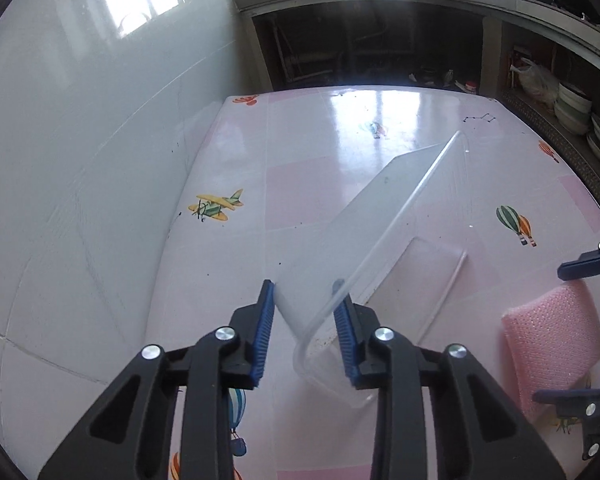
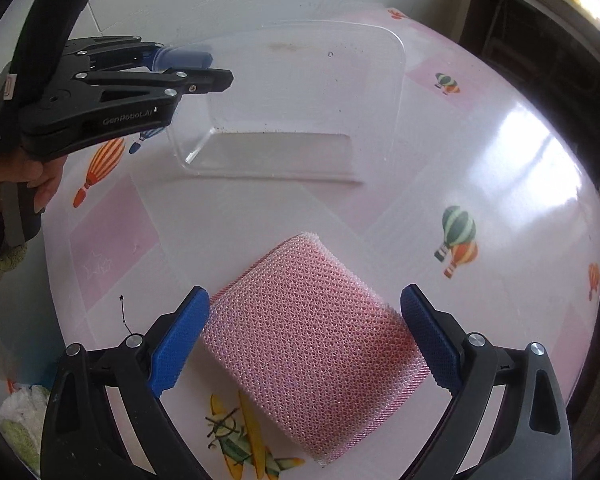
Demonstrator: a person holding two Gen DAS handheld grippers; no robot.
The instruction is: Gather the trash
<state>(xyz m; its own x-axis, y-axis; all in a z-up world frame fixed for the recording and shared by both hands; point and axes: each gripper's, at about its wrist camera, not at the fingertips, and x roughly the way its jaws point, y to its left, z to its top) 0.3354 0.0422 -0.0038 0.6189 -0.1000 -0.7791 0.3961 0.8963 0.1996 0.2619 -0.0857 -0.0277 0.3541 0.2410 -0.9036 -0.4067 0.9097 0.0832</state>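
A clear plastic container (image 1: 412,208) stands on the pink table, also in the right wrist view (image 2: 300,96). My left gripper (image 1: 306,292) is open with its jaws astride the container's near corner wall, one finger inside and one outside; it shows from the side in the right wrist view (image 2: 208,66). A pink foam net sleeve (image 2: 312,336) lies on the table, also in the left wrist view (image 1: 552,344). My right gripper (image 2: 304,300) is open, its blue pads (image 2: 180,340) on either side of the sleeve, not pressing it.
The table (image 1: 320,192) has a glossy pink cloth with balloon and plane prints. A white tiled wall (image 1: 80,160) runs along its left. Dark shelves with bowls (image 1: 576,112) stand beyond the far and right edges. A towel (image 2: 4,420) lies at the lower left.
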